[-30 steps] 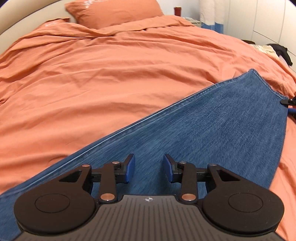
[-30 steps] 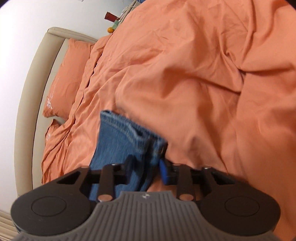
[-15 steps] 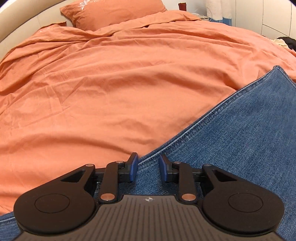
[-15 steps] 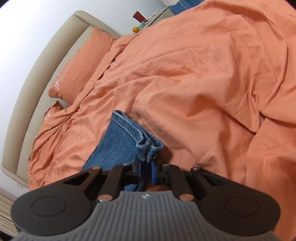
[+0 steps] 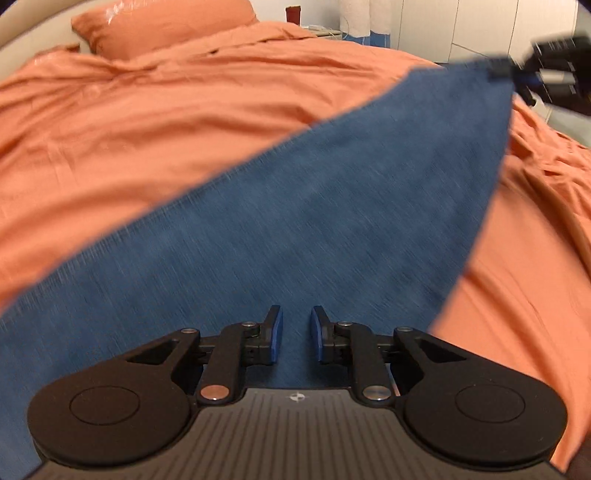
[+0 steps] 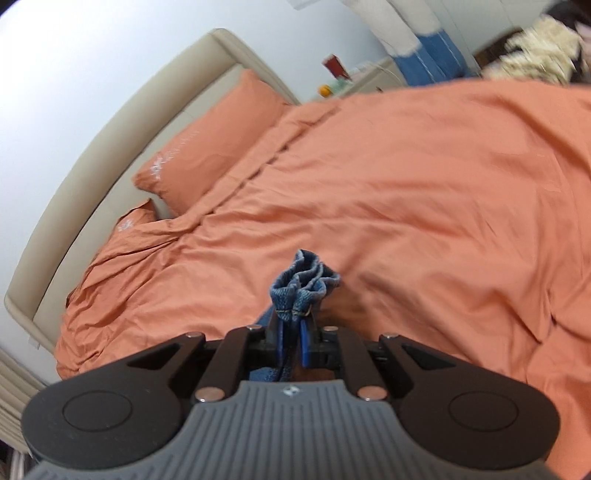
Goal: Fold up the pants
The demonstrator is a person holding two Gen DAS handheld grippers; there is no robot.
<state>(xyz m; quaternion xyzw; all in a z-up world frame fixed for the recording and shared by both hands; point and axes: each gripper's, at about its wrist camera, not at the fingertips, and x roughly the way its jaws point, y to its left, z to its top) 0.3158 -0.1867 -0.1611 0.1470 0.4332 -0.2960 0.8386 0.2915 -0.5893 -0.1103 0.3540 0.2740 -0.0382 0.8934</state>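
so the right gripper [image 6: 291, 338] is pinching the bunched hem of the pants [image 5: 332, 206] and holding it up off the orange duvet [image 5: 166, 122], probably for folding it over, while the left gripper [image 5: 293, 332] is hovering over the denim, jaws spread

Left wrist view: looks along the left gripper [image 5: 293, 332] low over the pants [image 5: 295, 221], facing the pillow [image 5: 166, 26] at the bed's head; close, and blurred.
Right wrist view: looks along the right gripper [image 6: 291, 336] from higher up (tilted), facing the headboard [image 6: 110, 147].
Shared: duvet [image 6: 406, 203], pillow, pants; the right gripper shows at the left view's top right corner.
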